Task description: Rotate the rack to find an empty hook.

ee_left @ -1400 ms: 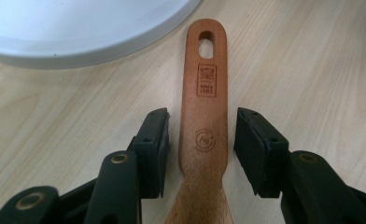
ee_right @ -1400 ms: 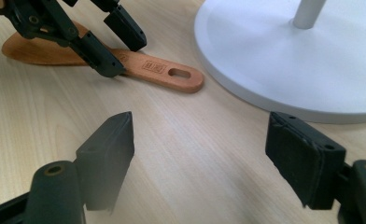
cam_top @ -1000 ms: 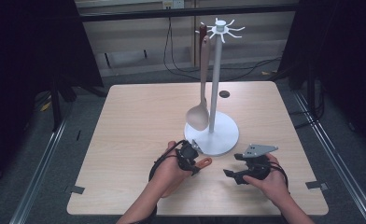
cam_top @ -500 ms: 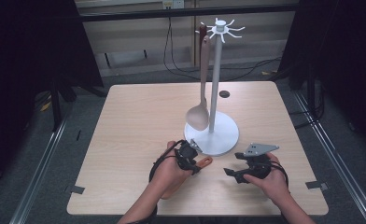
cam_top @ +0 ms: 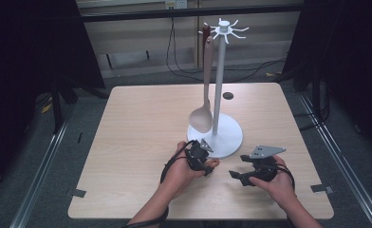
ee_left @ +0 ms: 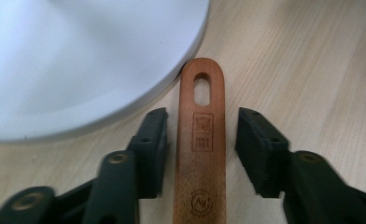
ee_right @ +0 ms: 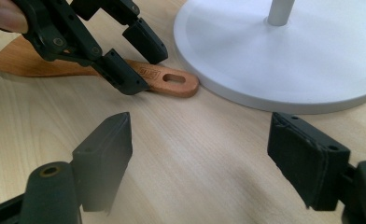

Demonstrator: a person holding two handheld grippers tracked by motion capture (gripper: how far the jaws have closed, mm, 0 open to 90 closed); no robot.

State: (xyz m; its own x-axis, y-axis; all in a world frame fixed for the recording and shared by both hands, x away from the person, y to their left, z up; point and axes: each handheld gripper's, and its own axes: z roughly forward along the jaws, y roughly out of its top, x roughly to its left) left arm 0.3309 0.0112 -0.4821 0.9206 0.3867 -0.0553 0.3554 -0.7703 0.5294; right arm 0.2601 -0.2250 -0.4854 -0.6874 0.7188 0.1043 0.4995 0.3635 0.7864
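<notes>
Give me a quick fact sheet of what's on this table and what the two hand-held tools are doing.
Table: light wooden table
Stand: white stand with hooks on top and a round base
Hanging: pale wooden spoon, bowl end down
Lying flat: brown wooden utensil, its handle tip with a slot touching the stand's base
Left gripper: jaws open on either side of the utensil handle, not touching it
Right gripper: jaws wide open, holding nothing, above bare table

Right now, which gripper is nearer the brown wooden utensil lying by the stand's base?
Left. The left gripper straddles the utensil's handle, jaws open on either side. The right gripper is off to the side, open over bare table.
</notes>
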